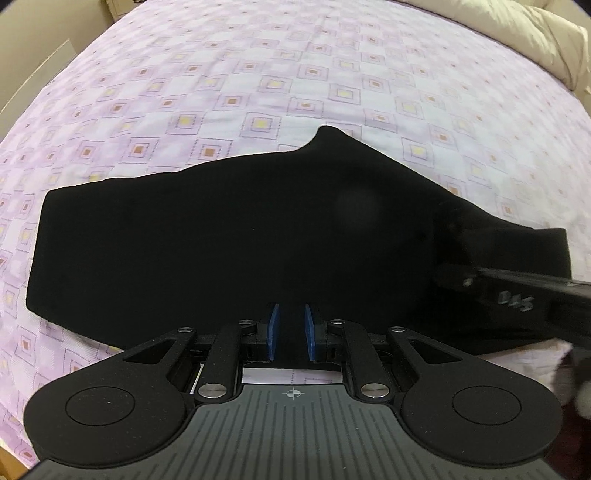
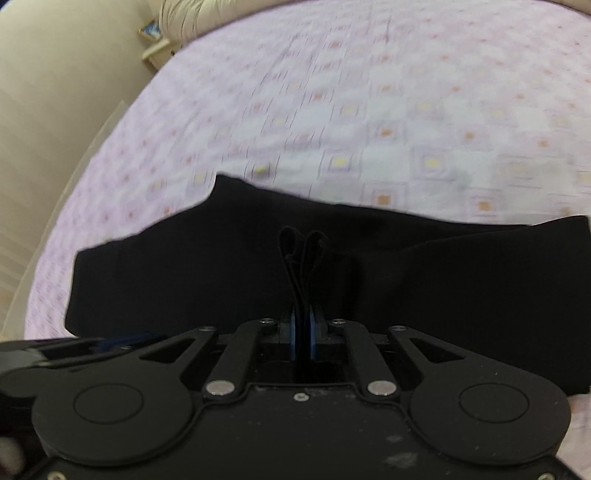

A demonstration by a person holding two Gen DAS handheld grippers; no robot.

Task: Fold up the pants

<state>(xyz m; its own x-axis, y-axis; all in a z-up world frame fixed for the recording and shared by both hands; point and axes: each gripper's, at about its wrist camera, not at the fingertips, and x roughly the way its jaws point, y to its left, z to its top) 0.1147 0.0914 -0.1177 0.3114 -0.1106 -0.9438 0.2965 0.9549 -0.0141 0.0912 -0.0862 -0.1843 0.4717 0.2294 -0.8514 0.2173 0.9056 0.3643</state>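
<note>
Black pants [image 1: 229, 240] lie on a purple patterned bedsheet [image 1: 295, 74]. Over the pants, the left gripper [image 1: 291, 332] gapes apart; the right gripper [image 2: 302, 332] pinches their fabric.

Matt black cloth pants [image 1: 221, 240], printed cotton-look sheet [image 1: 295, 74], matt plastic tongs [image 1: 291, 332] w/ blue pads [image 1: 273, 328]

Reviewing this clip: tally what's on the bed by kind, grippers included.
Black pants: 1
Grippers: 2, left gripper and right gripper
Patterned bedsheet: 1
Beige duvet: 1
Total: 5
</note>
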